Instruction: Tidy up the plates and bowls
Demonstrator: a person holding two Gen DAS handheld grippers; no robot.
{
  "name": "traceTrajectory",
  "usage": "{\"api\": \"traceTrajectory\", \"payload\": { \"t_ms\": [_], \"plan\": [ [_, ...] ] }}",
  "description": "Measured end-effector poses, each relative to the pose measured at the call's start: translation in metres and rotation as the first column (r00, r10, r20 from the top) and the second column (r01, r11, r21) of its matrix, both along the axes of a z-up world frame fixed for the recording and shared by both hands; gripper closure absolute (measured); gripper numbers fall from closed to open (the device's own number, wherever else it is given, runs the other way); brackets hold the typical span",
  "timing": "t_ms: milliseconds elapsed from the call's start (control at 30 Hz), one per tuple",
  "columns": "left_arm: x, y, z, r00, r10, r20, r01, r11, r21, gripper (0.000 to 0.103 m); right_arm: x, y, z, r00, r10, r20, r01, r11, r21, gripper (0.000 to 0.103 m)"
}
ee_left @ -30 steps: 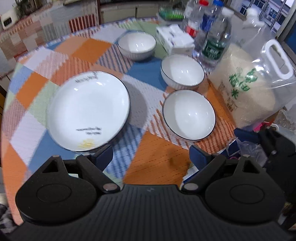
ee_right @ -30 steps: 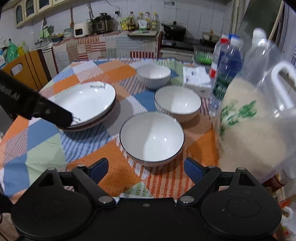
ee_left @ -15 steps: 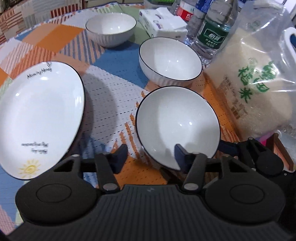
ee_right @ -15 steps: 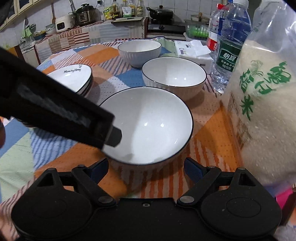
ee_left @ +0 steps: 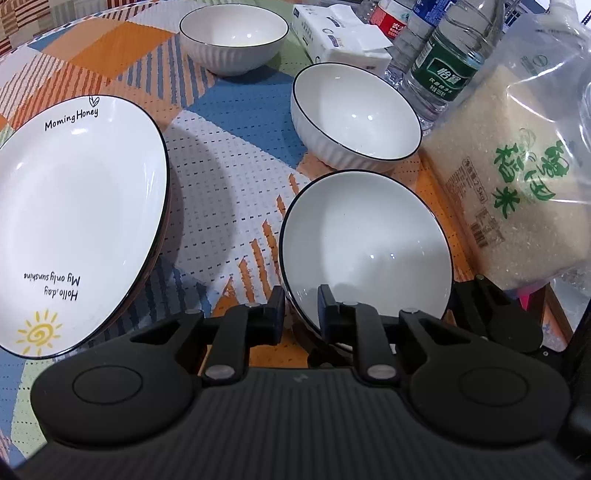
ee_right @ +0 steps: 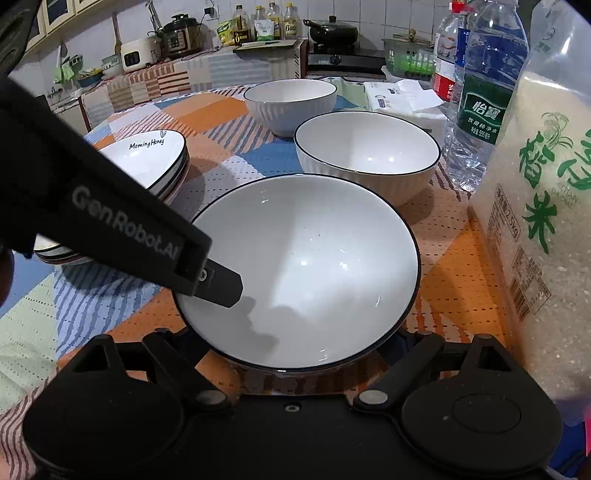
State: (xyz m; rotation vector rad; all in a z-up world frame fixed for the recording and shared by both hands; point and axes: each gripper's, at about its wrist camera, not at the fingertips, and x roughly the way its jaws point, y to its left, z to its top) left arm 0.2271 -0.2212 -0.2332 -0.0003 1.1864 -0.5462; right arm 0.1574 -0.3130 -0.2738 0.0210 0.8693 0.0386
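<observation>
- The left gripper (ee_left: pixel 301 308) had its jaws squeezed on the rim of the near bowl (ee_left: pixel 365 251), one finger inside the bowl and one outside
- In the right wrist view that same finger reached into the near bowl from 9 o'clock, so the left gripper was the one that had the bowl
- The right gripper (ee_right: pixel 295 354) sat at 6 o'clock, with the near bowl filling the space between its arms; its fingertips were hidden under the bowl, so I could not tell if its jaws were apart or closed
- The near bowl was round, so it had no long side
- The middle bowl (ee_left: pixel 356 118) stood just behind the near bowl at 12 o'clock, and I think the near bowl should go into it next
- The stack of plates (ee_left: pixel 74 221) sat at 9 o'clock, apart from the bowls
- The bag of rice (ee_left: pixel 517 184) stood close by at 3 o'clock and could get bumped
- The far bowl (ee_left: pixel 232 35) stood farthest away, near 11 o'clock, beside the tissue pack (ee_left: pixel 340 40) and the water bottles (ee_left: pixel 447 62)
</observation>
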Motion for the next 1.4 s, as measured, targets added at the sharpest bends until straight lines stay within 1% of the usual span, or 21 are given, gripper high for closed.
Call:
{"api": "traceTrajectory", "payload": {
  "t_ms": [133,367,533,767,933,1133,1267,1400],
  "plan": [
    [-0.005,0.008,0.005,1.000,0.001,-0.011,-0.001,1.000,-0.010,0.086,-0.007,0.005,0.005,1.000,0.012,0.009,-0.012,1.000,-0.001,0.011],
    [-0.020,0.034,0.024,1.000,0.013,-0.026,-0.013,1.000,-0.018,0.086,-0.021,0.025,0.023,0.999,0.048,0.023,-0.047,0.999,-0.021,0.011],
    [-0.035,0.057,0.039,1.000,0.011,0.003,-0.011,1.000,0.023,0.086,-0.030,0.047,0.034,0.994,0.105,0.042,-0.103,0.994,-0.033,0.011],
    [-0.049,0.085,0.045,0.999,0.044,0.000,-0.044,0.998,0.046,0.086,-0.039,0.072,0.041,0.986,0.161,0.041,-0.160,0.987,-0.032,0.011],
    [-0.055,0.088,0.038,0.999,0.050,-0.004,-0.050,0.997,0.062,0.086,-0.040,0.077,0.038,0.983,0.181,0.028,-0.180,0.983,-0.041,0.011],
    [-0.054,0.088,0.018,0.998,0.053,-0.033,-0.051,0.996,0.075,0.086,-0.042,0.079,0.020,0.981,0.193,0.019,-0.192,0.981,-0.038,0.011],
    [-0.053,0.088,0.004,0.997,0.053,-0.054,-0.048,0.995,0.090,0.086,-0.041,0.081,0.007,0.979,0.204,-0.008,-0.204,0.978,-0.045,0.012],
    [-0.051,0.088,-0.004,0.996,0.056,-0.066,-0.050,0.994,0.093,0.086,-0.039,0.083,-0.001,0.979,0.204,-0.024,-0.205,0.978,-0.049,0.012]
  ]
}}
